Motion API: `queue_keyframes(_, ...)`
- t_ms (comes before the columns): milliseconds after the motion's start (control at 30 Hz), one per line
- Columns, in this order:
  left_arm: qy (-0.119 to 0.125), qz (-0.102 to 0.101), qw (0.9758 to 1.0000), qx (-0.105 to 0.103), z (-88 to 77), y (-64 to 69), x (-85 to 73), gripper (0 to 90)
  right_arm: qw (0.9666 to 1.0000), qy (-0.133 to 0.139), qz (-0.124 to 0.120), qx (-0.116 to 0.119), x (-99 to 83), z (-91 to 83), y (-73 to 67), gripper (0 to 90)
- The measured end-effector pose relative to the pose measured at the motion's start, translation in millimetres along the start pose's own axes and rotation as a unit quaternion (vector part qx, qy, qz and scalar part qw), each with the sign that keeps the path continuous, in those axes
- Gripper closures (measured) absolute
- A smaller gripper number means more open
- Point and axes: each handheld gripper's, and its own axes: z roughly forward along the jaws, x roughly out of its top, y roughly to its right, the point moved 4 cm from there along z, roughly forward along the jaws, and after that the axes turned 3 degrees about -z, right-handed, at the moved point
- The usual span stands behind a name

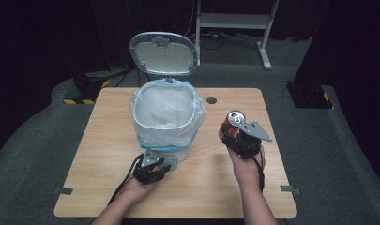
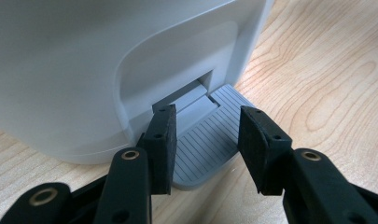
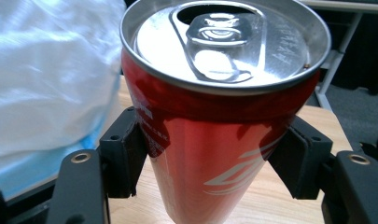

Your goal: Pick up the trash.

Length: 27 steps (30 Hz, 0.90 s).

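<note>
While the right gripper point(image 1: 235, 131) clamps the opened red aluminium can point(image 3: 214, 140) just right of the white plastic pedal bin point(image 1: 166, 117), spilling threatens if it tilts. The left gripper point(image 2: 205, 144), jaws apart, presses the grey ribbed pedal point(image 2: 203, 154); slipping drops the lid point(image 1: 164, 52).

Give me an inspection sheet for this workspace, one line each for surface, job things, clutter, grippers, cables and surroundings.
Surface: wooden table, round hole near the far edge.
Job's things: white pedal bin, lid up, bag-lined; opened red can.
Clutter: nothing seen.
Grippers: left hand-held gripper on the bin's grey pedal, jaws apart astride it; right hand-held gripper clamps the can, upright, right of the bin.
Cables: black cable trails from the left hand-held gripper.
Surroundings: grey floor, white stand behind, dark backdrop.
</note>
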Motion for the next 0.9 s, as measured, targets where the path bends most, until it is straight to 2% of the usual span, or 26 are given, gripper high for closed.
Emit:
queue_keyframes(500, 0.001, -0.008, 1.0, -0.005, 0.1, -1.1, 0.4, 56.5, 0.9994, 0.032, -0.014, 0.006, 23.6, -12.4, -13.3, 33.5)
queue_keyframes(900, 0.0, -0.001, 1.0, -0.001, 0.3, -0.1, 0.3, 56.4, 0.999, 0.042, -0.012, 0.003, 33.3, -13.7, -20.5, 33.6)
